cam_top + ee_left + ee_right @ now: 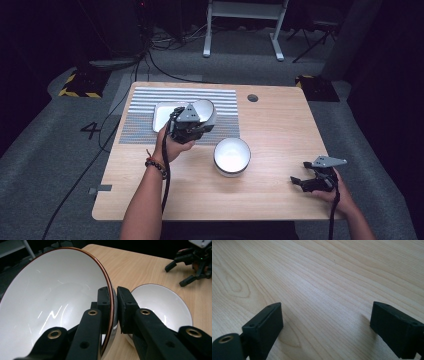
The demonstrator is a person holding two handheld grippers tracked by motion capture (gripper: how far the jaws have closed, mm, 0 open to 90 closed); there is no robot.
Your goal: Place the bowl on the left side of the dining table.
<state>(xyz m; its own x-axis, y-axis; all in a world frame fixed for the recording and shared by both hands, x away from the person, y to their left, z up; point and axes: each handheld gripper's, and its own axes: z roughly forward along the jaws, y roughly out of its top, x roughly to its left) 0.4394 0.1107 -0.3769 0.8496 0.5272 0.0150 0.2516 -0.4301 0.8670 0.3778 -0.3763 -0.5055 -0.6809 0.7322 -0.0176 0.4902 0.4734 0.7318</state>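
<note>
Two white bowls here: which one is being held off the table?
The bowl with the brown rim, tilted over the striped mat: the left tongs pinch its rim. The other bowl stands upright on the bare table, untouched.

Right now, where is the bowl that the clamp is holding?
In the high view the held bowl hangs tilted in the left gripper, over the striped mat, beside the white tray.
</note>
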